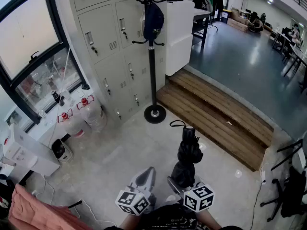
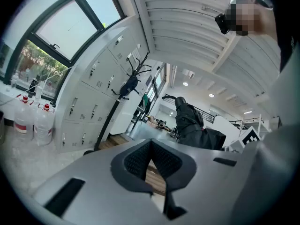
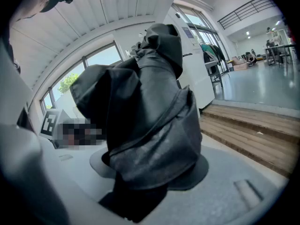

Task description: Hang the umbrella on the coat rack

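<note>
Right gripper (image 1: 180,182) pinches the folded umbrella (image 1: 188,153) at its near end. The umbrella's long axis points ahead toward the coat rack (image 1: 152,66), well apart. Left gripper (image 1: 144,178) sits alongside, jaws pressed together, empty.

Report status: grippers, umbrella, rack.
Right gripper shut on umbrella. Left gripper jaws together, empty. Coat rack ahead beside lockers, not yet reached; dark cap hangs on it.

Grey lockers (image 1: 110,47) stand beside a large daylit window (image 1: 29,37), and wooden steps (image 1: 216,114) rise from the pale floor (image 1: 120,152).
</note>
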